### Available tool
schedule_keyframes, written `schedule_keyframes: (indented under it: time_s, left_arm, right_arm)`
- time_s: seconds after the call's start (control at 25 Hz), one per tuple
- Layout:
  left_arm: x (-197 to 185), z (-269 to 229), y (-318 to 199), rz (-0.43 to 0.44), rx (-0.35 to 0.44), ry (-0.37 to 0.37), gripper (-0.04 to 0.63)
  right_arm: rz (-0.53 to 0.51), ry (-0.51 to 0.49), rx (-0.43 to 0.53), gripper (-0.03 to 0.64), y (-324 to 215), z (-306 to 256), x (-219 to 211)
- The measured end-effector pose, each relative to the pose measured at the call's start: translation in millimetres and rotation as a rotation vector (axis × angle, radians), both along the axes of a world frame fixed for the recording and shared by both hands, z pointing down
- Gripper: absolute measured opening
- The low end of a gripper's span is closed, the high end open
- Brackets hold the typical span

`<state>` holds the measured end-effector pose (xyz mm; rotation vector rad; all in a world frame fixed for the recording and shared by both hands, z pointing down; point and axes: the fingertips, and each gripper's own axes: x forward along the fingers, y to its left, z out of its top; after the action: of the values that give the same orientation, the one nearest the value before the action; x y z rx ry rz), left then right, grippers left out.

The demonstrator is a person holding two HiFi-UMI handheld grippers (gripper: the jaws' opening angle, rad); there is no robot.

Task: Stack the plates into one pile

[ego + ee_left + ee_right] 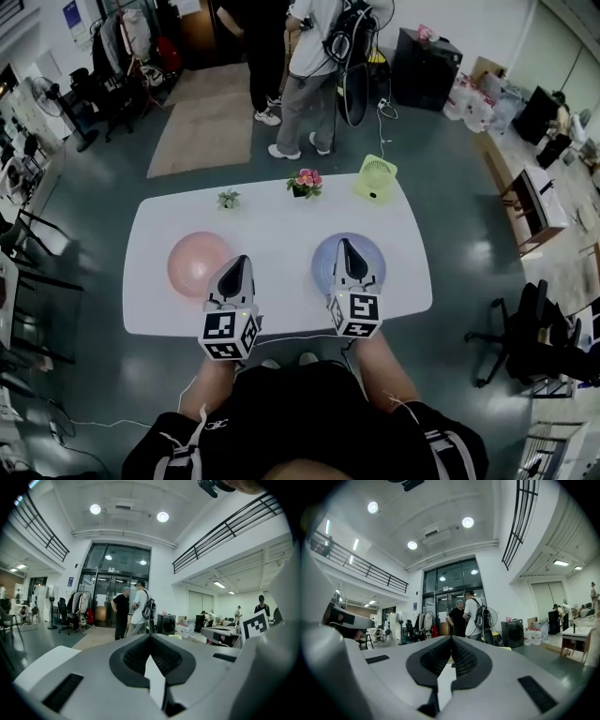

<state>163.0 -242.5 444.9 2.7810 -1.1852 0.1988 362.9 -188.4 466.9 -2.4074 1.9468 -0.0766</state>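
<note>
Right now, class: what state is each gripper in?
Left gripper: closed, holding nothing.
Right gripper: closed, holding nothing.

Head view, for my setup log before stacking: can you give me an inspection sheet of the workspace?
Surface: white table, mostly bare.
Job's things: pink plate on the left, blue plate on the right, apart and not stacked.
Clutter: small plant, flower pot and green fan along the far edge.
Tools: left tool shut, empty; right tool shut, empty.
Cables: white cable on the floor.
Surroundings: two people standing, rug.
</note>
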Motion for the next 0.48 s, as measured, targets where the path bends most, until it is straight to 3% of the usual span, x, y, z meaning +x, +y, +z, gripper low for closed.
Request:
schedule_keyframes:
  time_s: [0.28, 0.48]
  left_arm:
    - [-30, 4, -18, -0.039, 0.006, -0.019, 0.012]
    - [-80, 0, -38, -0.029, -0.005, 0.007, 0.012]
  right_arm:
    - [-0.06, -0.027, 0.012, 0.015, -28, 4, -35]
    - [-0.066, -0.032, 0.017, 0.015, -52, -2, -88]
